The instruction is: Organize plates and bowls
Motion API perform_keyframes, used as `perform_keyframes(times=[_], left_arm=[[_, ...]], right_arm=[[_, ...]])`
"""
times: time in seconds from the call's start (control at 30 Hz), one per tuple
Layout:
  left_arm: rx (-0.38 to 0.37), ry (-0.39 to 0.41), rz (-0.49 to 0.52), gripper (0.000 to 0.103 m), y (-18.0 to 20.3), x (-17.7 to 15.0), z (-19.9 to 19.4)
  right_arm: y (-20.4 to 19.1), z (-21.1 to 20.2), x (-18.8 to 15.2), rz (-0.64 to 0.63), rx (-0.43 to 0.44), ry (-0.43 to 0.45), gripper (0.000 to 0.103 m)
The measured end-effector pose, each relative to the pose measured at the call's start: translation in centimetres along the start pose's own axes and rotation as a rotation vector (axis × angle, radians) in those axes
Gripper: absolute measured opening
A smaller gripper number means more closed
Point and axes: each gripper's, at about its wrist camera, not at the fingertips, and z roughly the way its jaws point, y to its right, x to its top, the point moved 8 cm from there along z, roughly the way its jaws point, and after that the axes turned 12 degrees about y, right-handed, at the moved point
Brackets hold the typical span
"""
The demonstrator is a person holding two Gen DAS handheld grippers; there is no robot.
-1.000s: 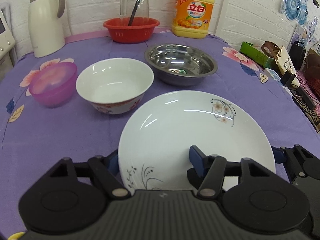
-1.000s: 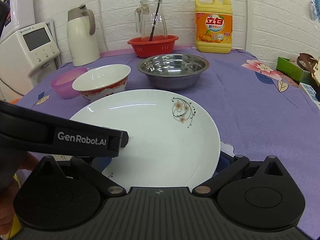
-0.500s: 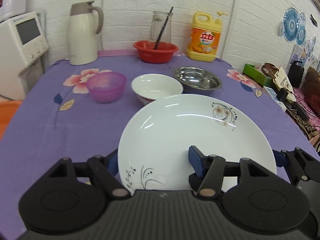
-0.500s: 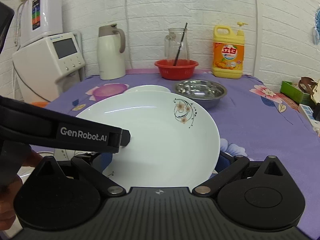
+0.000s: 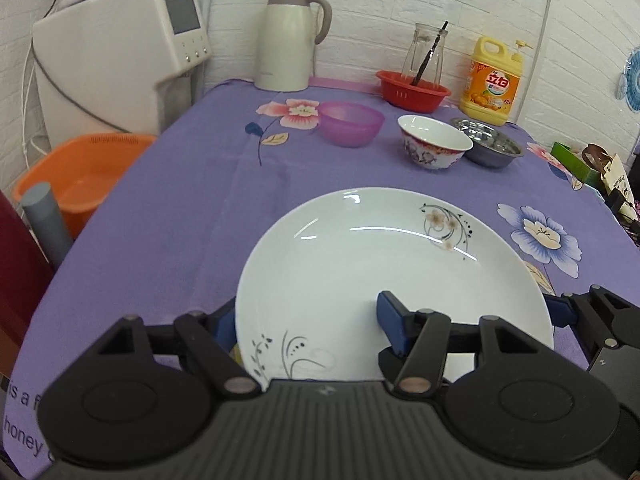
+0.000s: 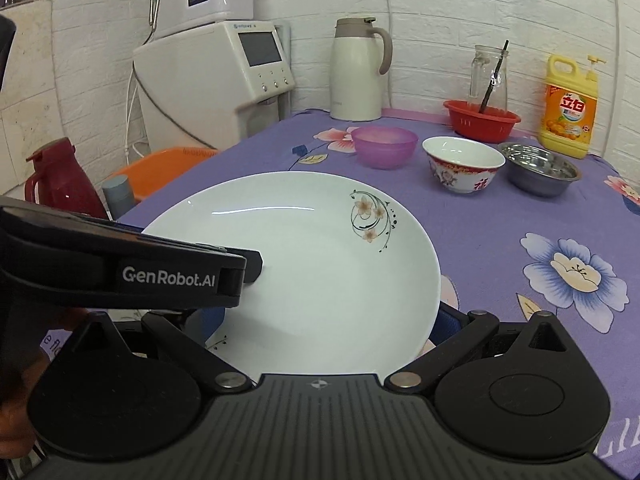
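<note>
White plate (image 5: 392,276) with floral sprigs (black scrolls), purple flowered tablecloth (image 5: 192,208), pink-purple bowl (image 5: 351,124).

Lay bare ahead of the plate (image 5: 384,276): open purple tabletop (image 5: 192,208); blocked farther back by purple bowl (image 5: 351,123), china bowl (image 5: 434,148), steel bowl (image 5: 490,148).

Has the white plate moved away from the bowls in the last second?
Yes. The white plate, gripped at both sides, has pulled back toward the camera, away from the porcelain bowl, which now looks far off.
</note>
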Motion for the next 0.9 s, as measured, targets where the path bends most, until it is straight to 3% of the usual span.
perform_keyframes(times=[0.2,0.4,0.53,0.67,0.9], left_arm=[[-0.02,-0.013,-0.043,0.061,-1.0,-0.9,0.5],[-0.033,0.058,-0.001,0.067,-0.5,0.5,-0.3],[-0.037,0.074,-0.024,0.069,-0.5,1.2,-0.2],[-0.036,0.068,-0.045,0.07,-0.5,1.4,0.1],[-0.034,0.076,-0.061,0.072,-0.6,1.8,0.0]], right_arm=[[-0.8,0.2,-0.6,-0.036,0.004,-0.006,0.103],[-0.5,0.4,-0.5,-0.062,-0.043,0.003,0.103],[0.9,0.6,-0.9,0.022,-0.033,-0.022,0.103],[-0.1,0.7,-1.3,-0.047,-0.025,-0.038,0.103],[3.0,-0.8,0.4,0.055,-0.061,0.056,0.103]])
